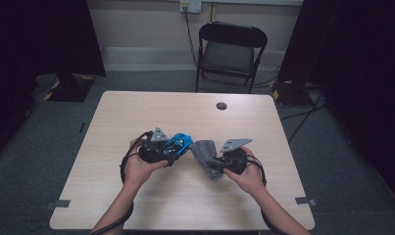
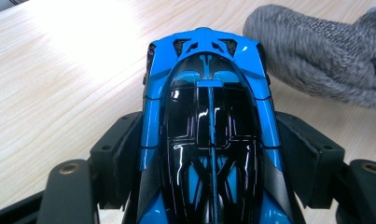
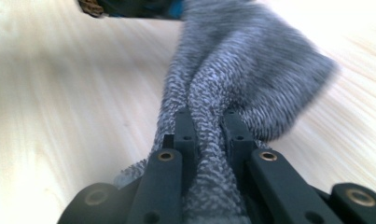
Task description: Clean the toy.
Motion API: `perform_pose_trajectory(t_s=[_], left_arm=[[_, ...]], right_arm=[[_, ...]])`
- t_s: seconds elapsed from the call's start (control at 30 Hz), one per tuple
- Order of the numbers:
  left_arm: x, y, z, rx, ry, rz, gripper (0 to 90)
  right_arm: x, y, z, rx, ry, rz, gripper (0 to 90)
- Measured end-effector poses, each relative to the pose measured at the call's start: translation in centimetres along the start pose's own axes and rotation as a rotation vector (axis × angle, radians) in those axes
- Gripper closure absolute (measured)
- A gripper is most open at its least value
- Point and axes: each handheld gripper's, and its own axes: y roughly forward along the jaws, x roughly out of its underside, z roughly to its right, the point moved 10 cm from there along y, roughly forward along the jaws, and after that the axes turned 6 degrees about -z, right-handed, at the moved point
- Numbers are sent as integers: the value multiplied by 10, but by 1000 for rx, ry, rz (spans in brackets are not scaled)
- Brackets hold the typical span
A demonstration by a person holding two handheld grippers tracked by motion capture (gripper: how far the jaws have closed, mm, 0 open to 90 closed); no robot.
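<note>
Pinched tight in my right hand-held gripper (image 3: pixel 208 122), the grey cloth (image 3: pixel 251 70) should sweep gently over the blue toy car (image 2: pixel 209 121) my left hand-held gripper (image 2: pixel 209 163) clamps steady above the counter (image 1: pixel 136 112)

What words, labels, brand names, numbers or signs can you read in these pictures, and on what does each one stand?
None can be read.
The blue toy car held in the left gripper shows glossy panels with no lettering.
The grey cloth pinched in the right gripper is plain.
The wall socket above the chair is too small to tell.
</note>
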Motion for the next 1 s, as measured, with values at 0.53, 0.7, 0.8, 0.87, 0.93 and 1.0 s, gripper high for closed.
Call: perform_pose_trajectory(t_s=[0.53, 0.7, 0.8, 0.87, 0.93, 1.0], left_arm=[[-15, 5, 40, 81, 78, 4, 279], [-16, 5, 44, 90, 85, 5, 279], [-12, 7, 42, 87, 81, -3, 279], [-10, 8, 39, 86, 76, -9, 279], [-8, 8, 37, 80, 73, -12, 279], [-8, 8, 35, 73, 75, -15, 279]], right_arm=[[-18, -2, 64, 133, 74, 5, 791], [-28, 5, 57, 109, 34, -8, 790], [-32, 8, 50, 75, 11, -2, 788], [-32, 9, 47, 64, -3, -3, 789], [-31, 10, 45, 58, -10, -7, 789], [-29, 11, 43, 51, -17, -16, 789]])
